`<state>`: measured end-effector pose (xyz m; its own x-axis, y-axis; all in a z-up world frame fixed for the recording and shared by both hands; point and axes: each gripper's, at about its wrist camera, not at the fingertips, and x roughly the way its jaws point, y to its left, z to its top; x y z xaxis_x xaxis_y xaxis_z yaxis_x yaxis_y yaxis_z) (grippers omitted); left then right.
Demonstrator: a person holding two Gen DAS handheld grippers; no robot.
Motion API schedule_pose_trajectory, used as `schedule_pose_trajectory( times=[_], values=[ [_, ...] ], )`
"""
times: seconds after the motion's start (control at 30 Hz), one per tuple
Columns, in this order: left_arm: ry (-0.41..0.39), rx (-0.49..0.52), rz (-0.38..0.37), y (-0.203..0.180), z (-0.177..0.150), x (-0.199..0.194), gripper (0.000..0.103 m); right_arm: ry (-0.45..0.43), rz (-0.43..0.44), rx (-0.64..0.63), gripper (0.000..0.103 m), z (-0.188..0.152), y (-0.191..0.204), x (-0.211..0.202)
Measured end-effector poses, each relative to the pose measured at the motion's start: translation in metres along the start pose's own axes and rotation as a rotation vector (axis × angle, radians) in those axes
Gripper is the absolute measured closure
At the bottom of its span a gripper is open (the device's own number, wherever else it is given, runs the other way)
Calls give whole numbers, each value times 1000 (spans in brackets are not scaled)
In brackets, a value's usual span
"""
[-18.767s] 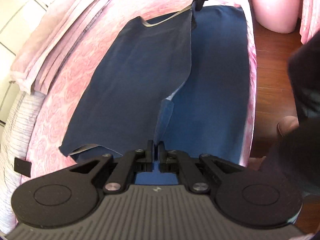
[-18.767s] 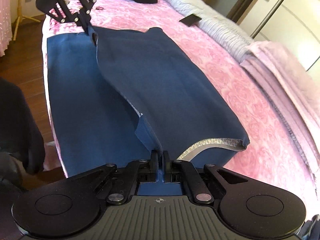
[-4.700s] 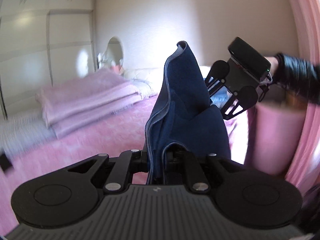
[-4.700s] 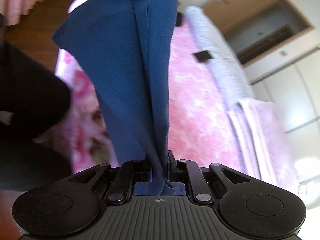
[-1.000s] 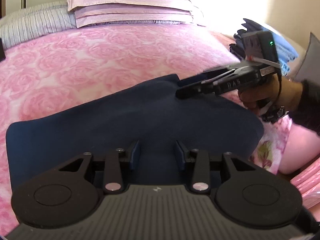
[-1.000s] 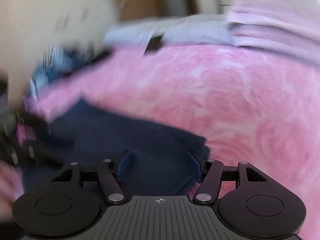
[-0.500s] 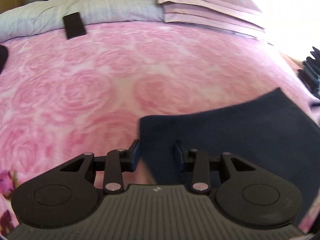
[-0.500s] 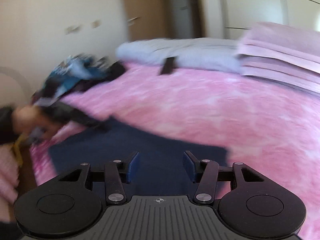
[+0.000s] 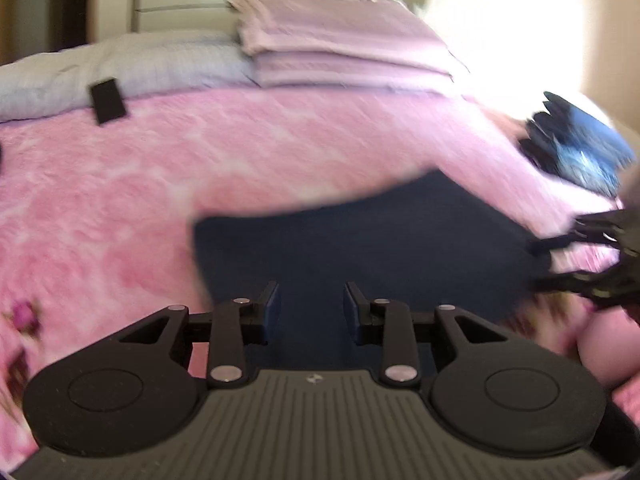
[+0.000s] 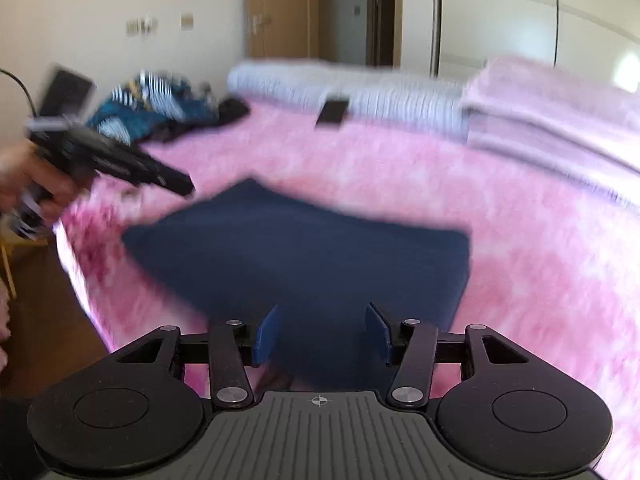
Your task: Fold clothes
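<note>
The left wrist view alone shows a second heap of dark and blue clothes (image 9: 576,156) at the far right of the bed (image 9: 120,208), and the right hand-held gripper (image 9: 538,264) from the side, its two fingers apart at the folded garment's right corner. The right wrist view alone shows the room door (image 10: 316,12), a striped teal pile of clothing (image 10: 148,108) at the bed's far left, and the bare hand (image 10: 28,176) that carries the left hand-held gripper (image 10: 186,188) (blurred, just off the garment's far left corner).

One navy garment (image 10: 304,248) lies folded into a flat rectangle on the pink rose-patterned bed, near its front edge; no trim or seam is visible.

Two hand-held grippers. In its own view the left one (image 9: 312,308) has its jaws spread, having just been closing, with nothing pinched between the blue pads. The right one (image 10: 322,334) is spread wider, empty too, over the garment's near edge.

One black flat object (image 9: 107,100) lies by one grey striped bolster (image 9: 120,64); one stack of lilac blankets (image 9: 340,48) sits beside.
</note>
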<state>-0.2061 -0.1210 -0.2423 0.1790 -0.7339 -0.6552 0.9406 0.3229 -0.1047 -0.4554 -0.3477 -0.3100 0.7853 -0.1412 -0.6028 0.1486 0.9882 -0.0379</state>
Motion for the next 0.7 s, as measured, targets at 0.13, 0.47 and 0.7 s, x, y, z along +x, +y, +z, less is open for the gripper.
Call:
schedule_pose_trajectory(
  times=[0.13,0.47,0.7],
  values=[
    [61,61,85,-20,-33,16,73,61,-50,-49,51,-8,13,13],
    [19,0,36,-39,-26,14,75,18,-61,117,51,7,2,30],
    [41,35,80,-47,-20,27,75,3,-81,121,51,21,2,20]
  ],
)
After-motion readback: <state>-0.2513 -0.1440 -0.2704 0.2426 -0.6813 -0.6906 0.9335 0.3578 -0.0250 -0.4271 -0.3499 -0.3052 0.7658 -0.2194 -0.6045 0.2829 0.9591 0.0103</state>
